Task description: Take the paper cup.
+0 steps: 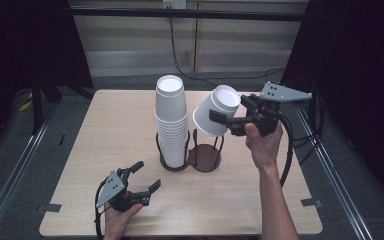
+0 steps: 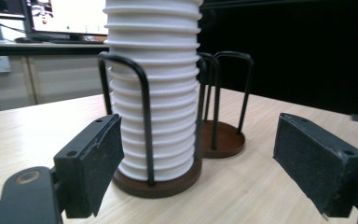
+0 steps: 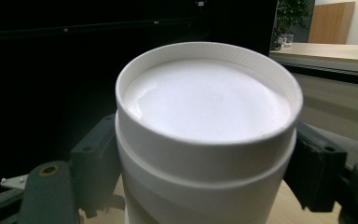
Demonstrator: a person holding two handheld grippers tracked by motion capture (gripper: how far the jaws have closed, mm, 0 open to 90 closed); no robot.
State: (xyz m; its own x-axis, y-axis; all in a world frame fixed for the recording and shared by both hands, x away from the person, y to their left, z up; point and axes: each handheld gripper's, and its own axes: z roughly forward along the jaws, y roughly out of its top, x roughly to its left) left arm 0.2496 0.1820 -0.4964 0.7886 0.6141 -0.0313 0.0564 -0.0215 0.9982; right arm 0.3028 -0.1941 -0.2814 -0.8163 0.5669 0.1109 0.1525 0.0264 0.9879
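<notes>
A tall stack of upturned white paper cups (image 1: pixel 171 120) stands in the left ring of a dark wire cup holder (image 1: pixel 206 159); the holder's right ring is empty. Above that empty ring, my right gripper (image 1: pixel 231 113) is shut on a single white cup (image 1: pixel 216 111), tilted with its mouth down and to the left. In the right gripper view the cup (image 3: pixel 205 116) shows its recessed base between the two pads. My left gripper (image 1: pixel 147 176) rests open near the table's front left. Its view looks between the open jaws at the stack (image 2: pixel 156 93) and the holder base (image 2: pixel 223 140).
The light wooden table (image 1: pixel 105 130) has bare room left of the holder and along the front. Metal rails run along both sides of the table. A black cable trails down from the right gripper at the table's right side.
</notes>
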